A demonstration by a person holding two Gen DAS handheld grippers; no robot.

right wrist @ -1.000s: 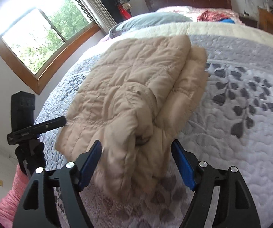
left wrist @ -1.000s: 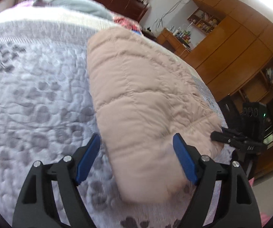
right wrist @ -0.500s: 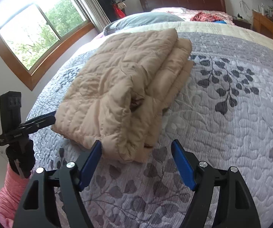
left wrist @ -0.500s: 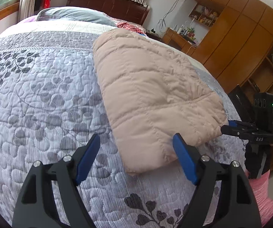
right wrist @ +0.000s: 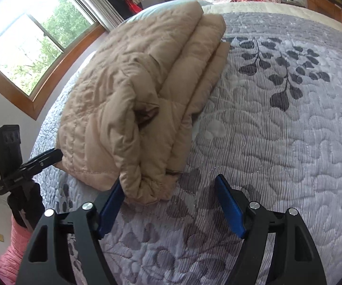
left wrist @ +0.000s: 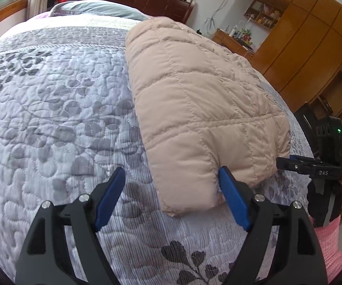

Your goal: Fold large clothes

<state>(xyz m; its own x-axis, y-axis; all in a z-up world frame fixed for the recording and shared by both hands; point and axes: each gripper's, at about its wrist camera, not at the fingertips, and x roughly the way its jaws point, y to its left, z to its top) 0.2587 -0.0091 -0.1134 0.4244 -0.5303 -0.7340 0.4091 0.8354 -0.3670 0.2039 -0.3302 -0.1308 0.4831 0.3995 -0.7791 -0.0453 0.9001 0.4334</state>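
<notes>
Puffy beige coat [left wrist: 201,109] lay folded in thick layers on the grey leafy bedspread [left wrist: 52,123]. Its near end sat between the two grippers. The left gripper [left wrist: 171,178] was opening wide, with one corner of the coat between its blue fingers. The right gripper [right wrist: 169,186] stood wide too, its left finger just beside the coat's edge.

Black grippers [left wrist: 171,185]; blue pads [right wrist: 229,205]; pink sleeve [left wrist: 330,244]

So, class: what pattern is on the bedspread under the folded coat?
Dark grey leaf sprigs on pale grey quilting on the bedspread, clearest in the right wrist view.
</notes>
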